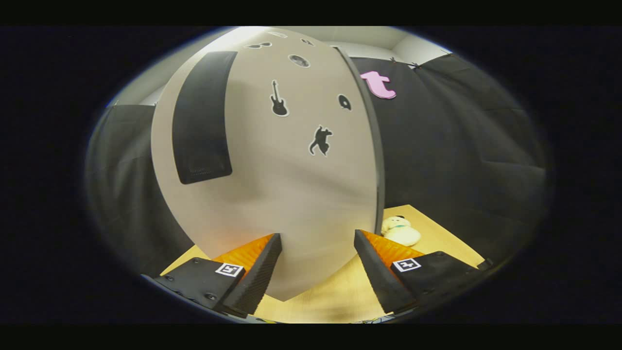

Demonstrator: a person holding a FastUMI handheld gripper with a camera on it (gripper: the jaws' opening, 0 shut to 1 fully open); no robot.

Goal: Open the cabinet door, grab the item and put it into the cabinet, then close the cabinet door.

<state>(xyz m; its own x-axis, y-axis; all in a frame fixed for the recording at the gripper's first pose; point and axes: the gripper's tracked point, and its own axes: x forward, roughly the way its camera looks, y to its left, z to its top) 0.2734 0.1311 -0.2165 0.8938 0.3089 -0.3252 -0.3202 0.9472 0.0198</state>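
A beige cabinet (272, 175) with black stickers of a guitar and a cat on its door stands close ahead of my gripper (318, 243). A long black handle strip (201, 116) runs down the door's left part. The door looks closed flat against the cabinet; its dark right edge (376, 160) shows. My fingers stand open, apart from the door, with nothing between them but the door's lower face. A small cream plush toy (401, 231) lies on the wooden table just beyond the right finger, right of the cabinet.
The light wooden table (335, 296) carries the cabinet and the toy. Black cloth walls close the booth behind and to both sides.
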